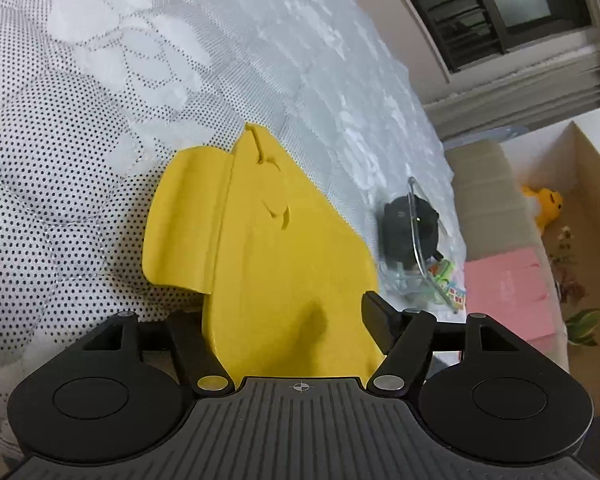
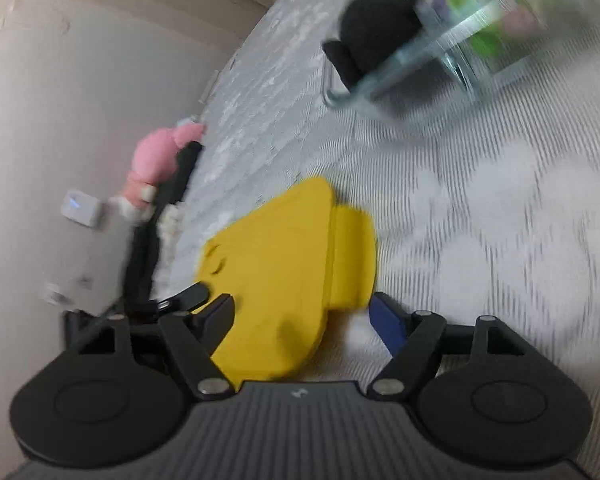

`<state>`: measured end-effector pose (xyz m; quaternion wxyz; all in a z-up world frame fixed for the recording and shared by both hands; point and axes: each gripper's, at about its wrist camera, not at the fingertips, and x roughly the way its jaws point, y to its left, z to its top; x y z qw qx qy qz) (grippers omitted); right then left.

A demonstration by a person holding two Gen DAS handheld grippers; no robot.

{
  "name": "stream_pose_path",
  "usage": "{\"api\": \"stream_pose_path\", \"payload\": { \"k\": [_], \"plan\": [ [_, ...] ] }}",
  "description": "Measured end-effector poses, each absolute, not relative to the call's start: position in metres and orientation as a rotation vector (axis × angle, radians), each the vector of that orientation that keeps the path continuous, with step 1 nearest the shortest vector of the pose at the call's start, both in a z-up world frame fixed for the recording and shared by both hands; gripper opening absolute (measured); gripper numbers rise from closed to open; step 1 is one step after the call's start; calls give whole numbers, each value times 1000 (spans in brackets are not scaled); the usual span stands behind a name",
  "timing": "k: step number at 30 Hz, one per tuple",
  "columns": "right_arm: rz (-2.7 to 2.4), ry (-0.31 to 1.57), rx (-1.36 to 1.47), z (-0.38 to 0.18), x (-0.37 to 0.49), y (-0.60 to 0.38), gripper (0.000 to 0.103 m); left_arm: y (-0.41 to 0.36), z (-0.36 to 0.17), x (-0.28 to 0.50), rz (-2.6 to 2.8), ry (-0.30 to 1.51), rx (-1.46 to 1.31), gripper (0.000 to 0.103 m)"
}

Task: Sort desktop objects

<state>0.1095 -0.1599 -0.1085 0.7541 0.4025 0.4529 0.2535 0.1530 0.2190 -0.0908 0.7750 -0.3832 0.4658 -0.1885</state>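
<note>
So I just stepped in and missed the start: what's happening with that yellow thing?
Both handheld grippers are at the yellow plastic piece lying on the patterned cloth. The left gripper has its jaws open around its near end; the right gripper is open too, partly astride it. A clear container with a black toy sits beyond, untouched.

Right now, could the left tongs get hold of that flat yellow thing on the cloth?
Probably yes. The left tongs stand open with the yellow piece lying flat between the fingers, and nothing sits on top of it. The black toy and clear tray lie off to one side, apart from it.
</note>
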Motion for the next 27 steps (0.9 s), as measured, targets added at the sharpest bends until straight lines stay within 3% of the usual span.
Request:
{"api": "stream_pose_path", "payload": {
  "k": [16,21,27],
  "plan": [
    [635,1169,787,-99,99,-143,77,222,-96,148,-444,996,-820,72],
    [539,1098,853,-100,102,-148,75,230,-103,151,-479,1005,-893,74],
    [525,962,858,-103,117,-123,89,240,-114,155,-524,1015,-997,77]
  ]
}}
